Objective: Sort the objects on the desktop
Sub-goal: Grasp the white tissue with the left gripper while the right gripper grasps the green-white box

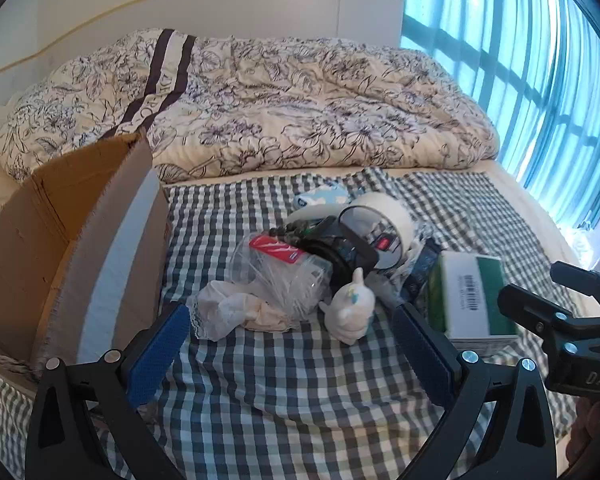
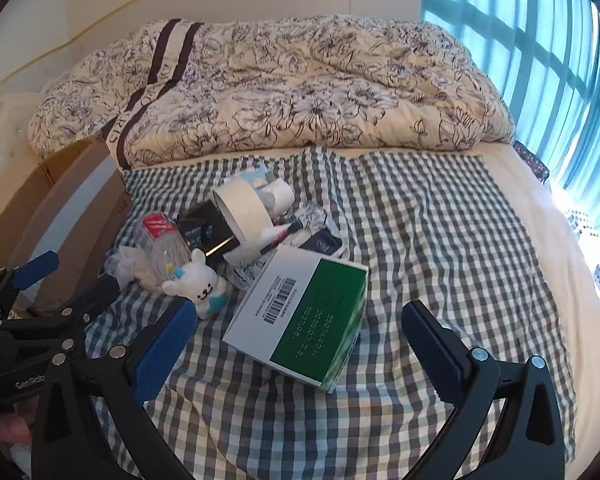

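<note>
A heap of small objects lies on the checked cloth (image 1: 300,392). In it are a white plush toy (image 1: 350,312), a clear plastic cup (image 1: 284,276), a white lace cloth (image 1: 228,314), a black device (image 1: 340,252), a tape roll (image 1: 384,220) and a green-and-white box (image 1: 472,300). My left gripper (image 1: 292,340) stands open just short of the plush toy. My right gripper (image 2: 298,332) is open too, and the green-and-white box (image 2: 300,320) lies ahead between its fingers, untouched. The plush toy (image 2: 204,284) sits left of that box.
An open cardboard box (image 1: 80,240) stands at the left edge of the cloth. A floral quilt (image 1: 260,100) is bunched across the back of the bed. Blue curtains (image 1: 520,80) cover the window on the right. The right part of the checked cloth (image 2: 460,240) carries nothing.
</note>
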Motion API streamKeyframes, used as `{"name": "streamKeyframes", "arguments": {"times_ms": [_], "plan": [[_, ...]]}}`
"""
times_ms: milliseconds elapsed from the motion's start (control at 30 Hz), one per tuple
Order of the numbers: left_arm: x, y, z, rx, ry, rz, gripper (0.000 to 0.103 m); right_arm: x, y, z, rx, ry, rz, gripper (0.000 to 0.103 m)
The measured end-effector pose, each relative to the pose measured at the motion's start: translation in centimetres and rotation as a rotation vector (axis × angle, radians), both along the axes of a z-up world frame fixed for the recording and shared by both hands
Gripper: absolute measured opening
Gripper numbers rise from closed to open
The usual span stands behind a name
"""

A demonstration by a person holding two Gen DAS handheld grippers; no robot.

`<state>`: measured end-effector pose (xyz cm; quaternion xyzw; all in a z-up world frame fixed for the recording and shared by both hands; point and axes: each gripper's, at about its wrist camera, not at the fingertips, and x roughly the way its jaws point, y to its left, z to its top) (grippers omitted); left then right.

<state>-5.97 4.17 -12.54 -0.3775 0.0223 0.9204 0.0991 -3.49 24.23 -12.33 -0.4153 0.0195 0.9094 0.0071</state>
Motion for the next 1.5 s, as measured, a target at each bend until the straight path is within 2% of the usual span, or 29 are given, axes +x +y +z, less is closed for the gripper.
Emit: {"name": "streamKeyframes", "arguments": {"times_ms": [233, 667, 800, 867, 933, 1000, 1200, 1267, 1300, 1367, 1400, 1500], "plan": [[-1.4, -1.3, -2.5, -0.017, -0.025, 0.050, 0.103, -0.7, -0.9, -1.8, 0.001, -0.029, 0.008, 0.103], [-4.0, -1.0, -5.8, -0.053, -0.013, 0.060, 0.101, -1.7, -0.9, -4.6, -0.013, -0.074, -0.001, 0.103], [-5.3, -1.5, -7.2, -0.035, -0.051, 0.055, 0.091, -2.0, -0.8, -4.9, -0.020, -0.078, -0.001, 0.103], [-5.7, -1.9, -7.7, -0.018, -0.065, 0.052, 0.083, -2.1, -0.9, -4.8, -0.022, -0.077, 0.003, 0.103], [-6.1, -2.0, -8.3, -0.036, -0.080, 0.049, 0.065, -2.2, -0.9, -4.9, -0.026, -0.077, 0.006, 0.103], [-6.5, -2.1, -9.0, -0.039, -0.097, 0.041, 0.061, -2.4, -0.9, -5.0, -0.031, -0.080, 0.008, 0.103], [-6.9, -1.4, -9.3, -0.049, -0.088, 0.015, 0.060, -2.7, -1.1, -5.5, -0.016, -0.090, 0.008, 0.103], [-7.1, -0.9, -9.4, -0.056, -0.087, 0.003, 0.055, -3.0, -1.2, -5.9, 0.002, -0.096, 0.002, 0.103], [-7.3, -0.7, -9.5, -0.060, -0.086, -0.002, 0.048, -3.1, -1.2, -6.1, 0.014, -0.102, -0.005, 0.103], [-7.5, -0.3, -9.7, -0.071, -0.087, -0.012, 0.042, -3.4, -1.1, -6.6, 0.026, -0.111, -0.016, 0.103], [-7.6, -0.1, -9.8, -0.072, -0.089, -0.019, 0.034, -3.5, -1.1, -6.8, 0.029, -0.113, -0.021, 0.103], [-7.4, 0.0, -9.6, -0.068, -0.084, -0.033, 0.025, -4.0, -1.0, -7.2, 0.037, -0.118, -0.031, 0.103]]}}
